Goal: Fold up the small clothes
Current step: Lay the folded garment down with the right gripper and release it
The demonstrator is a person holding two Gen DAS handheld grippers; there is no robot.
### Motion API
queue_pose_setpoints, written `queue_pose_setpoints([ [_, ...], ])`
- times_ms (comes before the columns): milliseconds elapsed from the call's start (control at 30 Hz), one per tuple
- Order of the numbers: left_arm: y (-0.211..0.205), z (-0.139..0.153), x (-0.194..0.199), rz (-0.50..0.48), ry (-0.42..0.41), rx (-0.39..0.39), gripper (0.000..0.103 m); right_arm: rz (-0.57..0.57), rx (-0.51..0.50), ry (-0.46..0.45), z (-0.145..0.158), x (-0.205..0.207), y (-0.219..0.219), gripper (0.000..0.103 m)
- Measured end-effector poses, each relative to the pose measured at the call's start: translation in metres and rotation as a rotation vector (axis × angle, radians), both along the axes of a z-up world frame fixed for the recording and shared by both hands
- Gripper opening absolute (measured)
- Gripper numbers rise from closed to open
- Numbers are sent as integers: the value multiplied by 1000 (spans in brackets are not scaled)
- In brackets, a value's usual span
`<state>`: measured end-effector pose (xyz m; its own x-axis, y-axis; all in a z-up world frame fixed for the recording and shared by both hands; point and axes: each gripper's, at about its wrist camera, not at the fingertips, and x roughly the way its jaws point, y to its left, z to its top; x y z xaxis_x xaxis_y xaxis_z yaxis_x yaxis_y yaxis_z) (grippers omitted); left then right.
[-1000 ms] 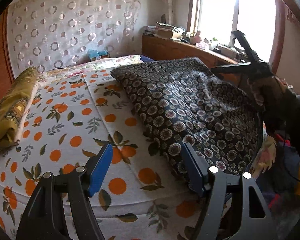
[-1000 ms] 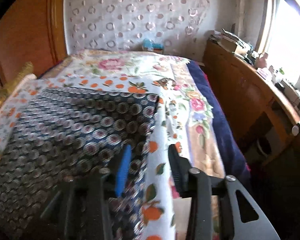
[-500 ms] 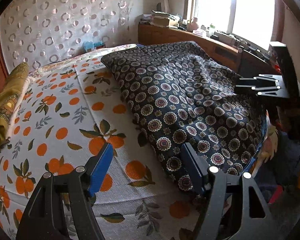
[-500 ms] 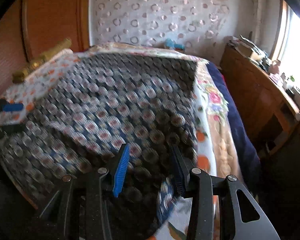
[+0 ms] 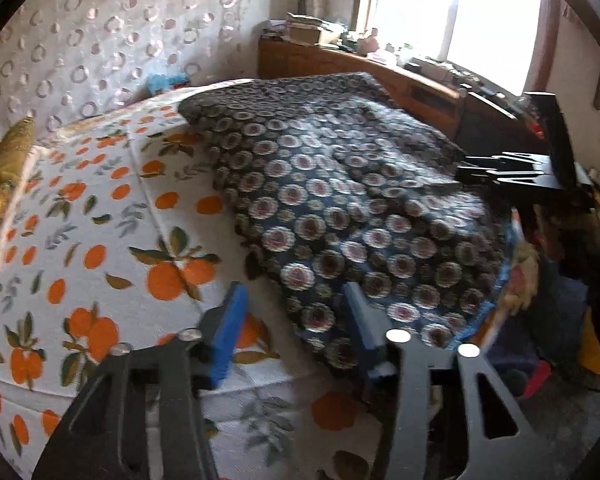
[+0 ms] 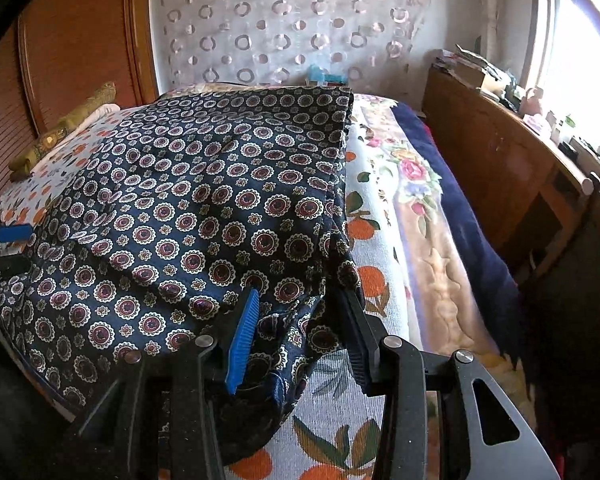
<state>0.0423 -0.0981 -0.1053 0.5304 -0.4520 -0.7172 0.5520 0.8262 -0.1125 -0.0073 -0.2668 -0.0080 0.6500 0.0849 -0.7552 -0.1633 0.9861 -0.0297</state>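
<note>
A dark navy garment with round medallion print (image 5: 340,208) lies spread on the bed, also in the right wrist view (image 6: 204,216). My left gripper (image 5: 294,320) is open at the garment's near left corner, its fingers just above the orange-print bedsheet (image 5: 100,220). My right gripper (image 6: 300,328) is open with the garment's near right corner bunched between its blue-padded fingers (image 6: 242,336). The right gripper also shows at the garment's right edge in the left wrist view (image 5: 516,176). The left gripper's blue pad shows at the far left in the right wrist view (image 6: 10,234).
A folded yellow-green cloth (image 5: 0,184) lies at the bed's left side. A wooden sideboard (image 6: 520,168) with clutter runs along the window wall. A floral quilt and blue blanket (image 6: 440,216) lie on the bed's right. Coloured clothes (image 5: 548,320) pile on the floor.
Both grippers moved down and in toward the garment's near corners. The right gripper's fingers now straddle the bunched right corner; the garment looks flatter on the bed.
</note>
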Motion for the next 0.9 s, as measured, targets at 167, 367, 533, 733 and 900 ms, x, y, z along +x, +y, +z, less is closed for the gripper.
queue_pose_setpoints([
  [167, -2, 1, -8, -48, 38, -25, 29, 9, 3, -44, 14, -14, -4, 64],
  [367, -6, 17, -14, -89, 26, -52, 3, 55, 18, -68, 29, -29, 13, 68],
  [533, -22, 55, -17, -110, -79, -78, 3, 116, 37, -84, 40, -40, 34, 72],
  [733, -42, 84, -11, -127, -174, -59, 2, 149, 37, -78, 41, -49, 46, 72],
  [900, -52, 91, 4, -126, -191, -55, 2, 163, 61, -83, 45, -57, 48, 72],
])
